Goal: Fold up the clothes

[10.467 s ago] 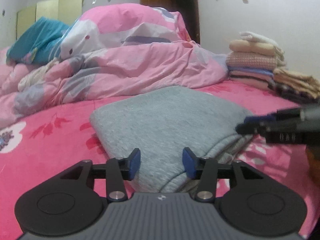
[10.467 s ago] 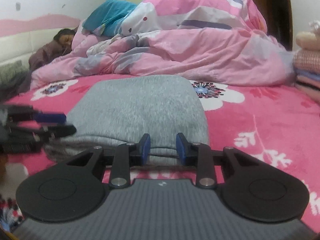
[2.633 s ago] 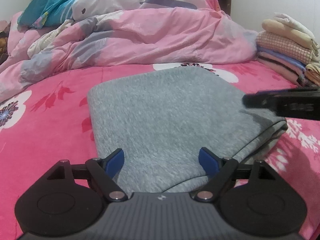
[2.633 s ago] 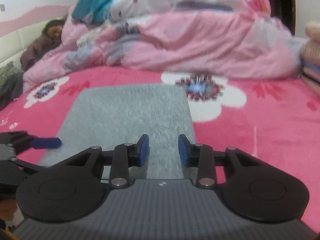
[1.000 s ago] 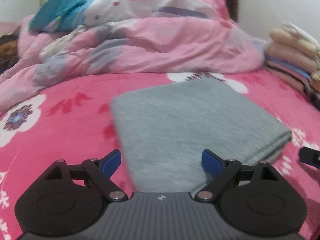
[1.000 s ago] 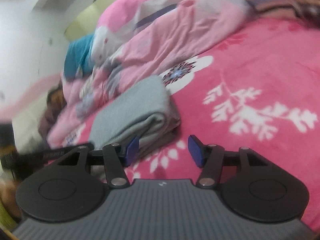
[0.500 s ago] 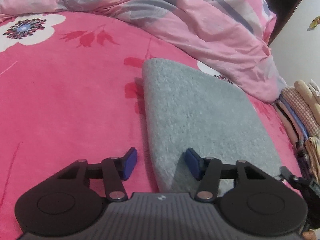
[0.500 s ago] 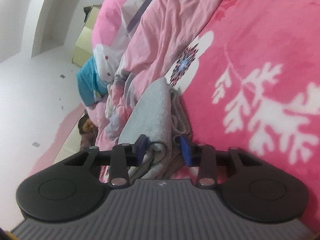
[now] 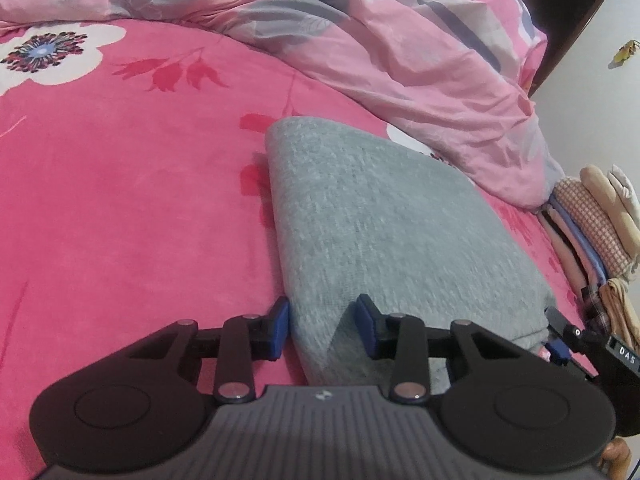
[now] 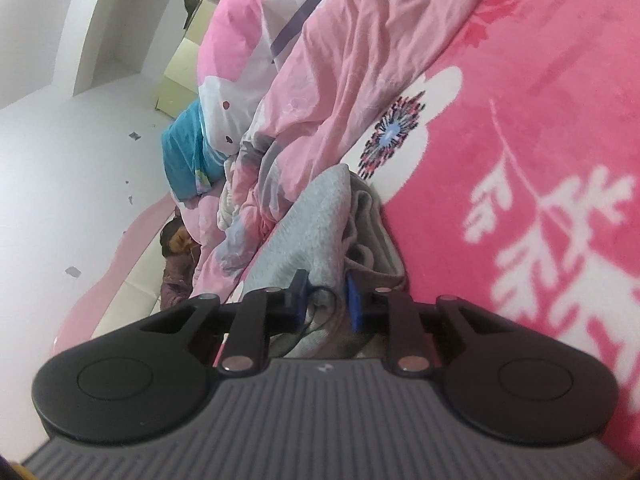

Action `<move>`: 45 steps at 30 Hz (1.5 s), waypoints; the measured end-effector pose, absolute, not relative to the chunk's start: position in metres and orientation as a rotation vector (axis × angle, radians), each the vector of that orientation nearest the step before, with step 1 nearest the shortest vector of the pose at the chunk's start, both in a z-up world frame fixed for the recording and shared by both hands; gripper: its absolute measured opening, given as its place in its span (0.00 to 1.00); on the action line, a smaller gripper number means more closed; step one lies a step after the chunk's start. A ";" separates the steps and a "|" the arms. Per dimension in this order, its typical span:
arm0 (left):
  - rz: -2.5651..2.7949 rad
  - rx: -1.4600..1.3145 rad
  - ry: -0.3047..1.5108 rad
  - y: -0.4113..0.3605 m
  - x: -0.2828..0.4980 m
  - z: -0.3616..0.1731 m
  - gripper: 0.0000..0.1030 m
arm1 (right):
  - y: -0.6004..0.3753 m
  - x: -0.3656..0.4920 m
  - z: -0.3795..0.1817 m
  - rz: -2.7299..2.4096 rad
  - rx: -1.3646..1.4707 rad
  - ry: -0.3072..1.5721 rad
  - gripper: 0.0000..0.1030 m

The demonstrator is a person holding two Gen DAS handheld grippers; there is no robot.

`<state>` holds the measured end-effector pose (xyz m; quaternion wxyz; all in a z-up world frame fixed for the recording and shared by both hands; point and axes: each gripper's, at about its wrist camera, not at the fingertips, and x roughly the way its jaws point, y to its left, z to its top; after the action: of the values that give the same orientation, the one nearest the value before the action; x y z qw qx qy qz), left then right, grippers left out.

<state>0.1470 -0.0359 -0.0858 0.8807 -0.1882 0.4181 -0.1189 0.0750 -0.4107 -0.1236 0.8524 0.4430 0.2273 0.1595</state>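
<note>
I have the folded grey garment (image 9: pixel 384 232) lying flat on the pink floral bedspread (image 9: pixel 132 184), near the rumpled pink duvet (image 9: pixel 380 40). My left gripper (image 9: pixel 323 328) has just been closing; its blue pads now pinch the garment's near corner. My right gripper (image 10: pixel 325 300), rolled sideways, has also just been closing and clamps the layered edge at the opposite corner; a thin dark cord (image 10: pixel 320 312), possibly a drawstring, runs between its pads. A stack of folded clothes (image 9: pixel 592 216) sits beyond.

Left gripper (image 9: pixel 323 328) pinching grey garment (image 9: pixel 384 232)
</note>
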 end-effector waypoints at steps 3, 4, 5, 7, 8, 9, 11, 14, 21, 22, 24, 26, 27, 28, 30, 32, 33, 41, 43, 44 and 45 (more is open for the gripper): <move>-0.246 -0.386 0.866 -0.038 0.146 -0.086 0.35 | -0.410 0.077 -0.125 0.335 0.897 0.467 0.18; -0.247 -0.382 0.864 -0.038 0.145 -0.086 0.36 | -0.411 0.076 -0.128 0.337 0.904 0.462 0.18; -0.247 -0.377 0.863 -0.038 0.145 -0.086 0.36 | -0.412 0.075 -0.131 0.341 0.916 0.459 0.18; -0.248 -0.371 0.860 -0.038 0.146 -0.086 0.36 | -0.414 0.075 -0.134 0.344 0.954 0.456 0.18; -0.247 -0.370 0.860 -0.038 0.146 -0.086 0.36 | -0.414 0.075 -0.134 0.342 0.959 0.454 0.18; -0.248 -0.369 0.861 -0.038 0.146 -0.085 0.36 | -0.412 0.075 -0.131 0.338 0.941 0.452 0.19; -0.247 -0.358 0.858 -0.039 0.146 -0.085 0.38 | -0.410 0.075 -0.128 0.328 0.922 0.455 0.21; -0.245 -0.338 0.852 -0.040 0.144 -0.084 0.41 | -0.413 0.069 -0.131 0.318 0.948 0.458 0.24; -0.237 -0.311 0.850 -0.040 0.141 -0.083 0.51 | -0.411 0.040 -0.111 0.187 0.831 0.433 0.47; -0.235 -0.305 0.848 -0.040 0.140 -0.082 0.53 | -0.408 0.037 -0.106 0.161 0.791 0.436 0.51; -0.228 -0.291 0.842 -0.042 0.138 -0.082 0.55 | -0.401 0.035 -0.097 0.127 0.713 0.452 0.58; -0.217 -0.268 0.834 -0.044 0.136 -0.080 0.60 | -0.393 0.034 -0.089 0.096 0.631 0.477 0.75; -0.212 -0.257 0.831 -0.045 0.135 -0.080 0.61 | -0.388 0.033 -0.087 0.078 0.593 0.488 0.80; -0.207 -0.247 0.828 -0.046 0.135 -0.079 0.61 | -0.383 0.032 -0.086 0.059 0.558 0.498 0.85; -0.203 -0.240 0.827 -0.046 0.134 -0.079 0.63 | -0.376 0.030 -0.086 0.027 0.520 0.518 0.88; -0.198 -0.233 0.827 -0.047 0.133 -0.078 0.65 | -0.372 0.029 -0.088 0.008 0.512 0.538 0.92; -0.197 -0.228 0.826 -0.047 0.133 -0.077 0.65 | -0.371 0.028 -0.089 -0.002 0.514 0.546 0.93; -0.182 -0.205 0.819 -0.050 0.130 -0.076 0.69 | -0.371 0.022 -0.094 -0.088 0.529 0.571 0.99; -0.180 -0.203 0.820 -0.050 0.130 -0.076 0.69 | -0.373 0.020 -0.097 -0.101 0.546 0.568 0.99; -0.179 -0.202 0.820 -0.050 0.130 -0.076 0.69 | -0.374 0.019 -0.098 -0.106 0.554 0.565 0.99; -0.179 -0.202 0.821 -0.050 0.130 -0.076 0.69 | -0.375 0.018 -0.099 -0.105 0.560 0.563 0.99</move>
<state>0.1301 -0.0499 -0.0757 0.9082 -0.0977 0.3977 -0.0866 0.0177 -0.3745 -0.0990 0.9209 0.2726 0.2740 -0.0511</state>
